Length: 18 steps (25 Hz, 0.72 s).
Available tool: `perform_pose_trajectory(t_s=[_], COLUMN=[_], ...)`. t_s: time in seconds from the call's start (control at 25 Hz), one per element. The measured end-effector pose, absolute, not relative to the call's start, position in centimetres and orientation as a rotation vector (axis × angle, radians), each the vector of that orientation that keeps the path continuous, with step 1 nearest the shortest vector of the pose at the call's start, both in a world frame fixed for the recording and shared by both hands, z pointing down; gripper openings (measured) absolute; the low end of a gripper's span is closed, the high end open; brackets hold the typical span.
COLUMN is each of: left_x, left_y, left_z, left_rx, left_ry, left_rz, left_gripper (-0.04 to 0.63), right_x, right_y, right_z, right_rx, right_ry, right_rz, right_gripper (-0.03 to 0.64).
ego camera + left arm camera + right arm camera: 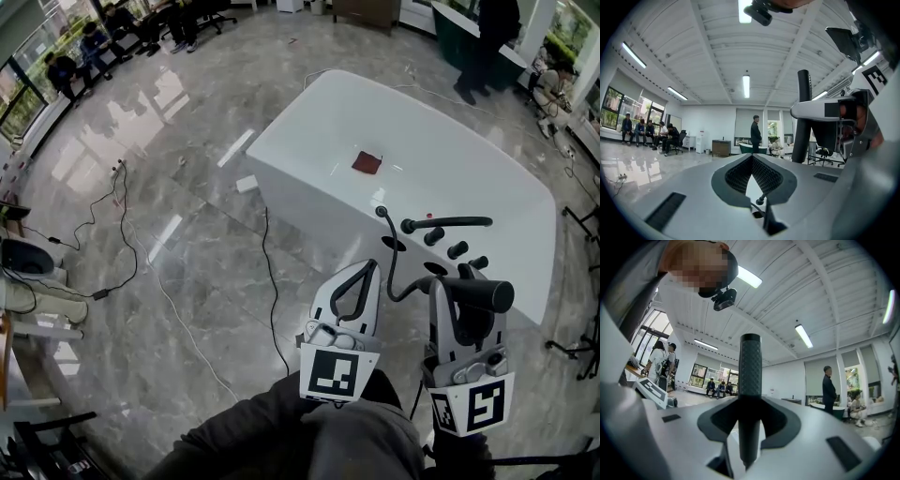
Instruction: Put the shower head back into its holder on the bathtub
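Shower head (480,294) sits in the right gripper (464,291), whose jaws are closed on its black textured handle. In the right gripper view the handle (750,380) stands upright between the pads, crossing the gripper (750,401) top to bottom. From the head view the shower head hangs above the near rim of the white bathtub (319,122), close to the black knobs (457,249) and the tap (450,223) but not seated in anything. Its black hose (387,253) rises from the rim, drops in a loop and runs across to the head, passing just beside the left gripper (368,267).

The left gripper is empty — its jaws are closed, the tips meeting with nothing between them, as the left gripper view shows (751,158). That view also catches the shower head (803,93) upright off to the right.

Two oval holes lie in the rim near the knobs; which one is the holder I cannot tell. A dark red patch (366,162) lies on the bathtub's bottom. A thin cable (272,309) trails over the grey marble floor (141,187) — beside the bathtub's near end. A person (829,385) stands far across the room.
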<state>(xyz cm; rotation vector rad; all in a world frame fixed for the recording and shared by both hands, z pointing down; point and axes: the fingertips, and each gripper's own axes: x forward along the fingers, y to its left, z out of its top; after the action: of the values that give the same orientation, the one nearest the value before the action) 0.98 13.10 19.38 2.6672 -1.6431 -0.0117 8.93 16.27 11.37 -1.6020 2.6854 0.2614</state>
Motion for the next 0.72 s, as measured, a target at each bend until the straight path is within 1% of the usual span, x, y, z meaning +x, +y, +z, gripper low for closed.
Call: perform_pose_trajectory(t_s=[0.36, 0.72], left_x=[1.2, 2.6], left_y=[10.0, 5.1], left_z=[20.8, 21.1], left_rx=[2.656, 2.630], left_ry=[-1.632, -1.665], left_rz=[0.039, 0.083], left_gripper=[0.003, 0.003], right_x=[9.0, 10.2], right_y=[13.5, 9.3], right_z=[10.4, 11.4], right_rx=[-1.587, -1.538], right_ry=[2.674, 2.708], right_rz=[0.300, 0.211], right_gripper=[0.136, 0.135])
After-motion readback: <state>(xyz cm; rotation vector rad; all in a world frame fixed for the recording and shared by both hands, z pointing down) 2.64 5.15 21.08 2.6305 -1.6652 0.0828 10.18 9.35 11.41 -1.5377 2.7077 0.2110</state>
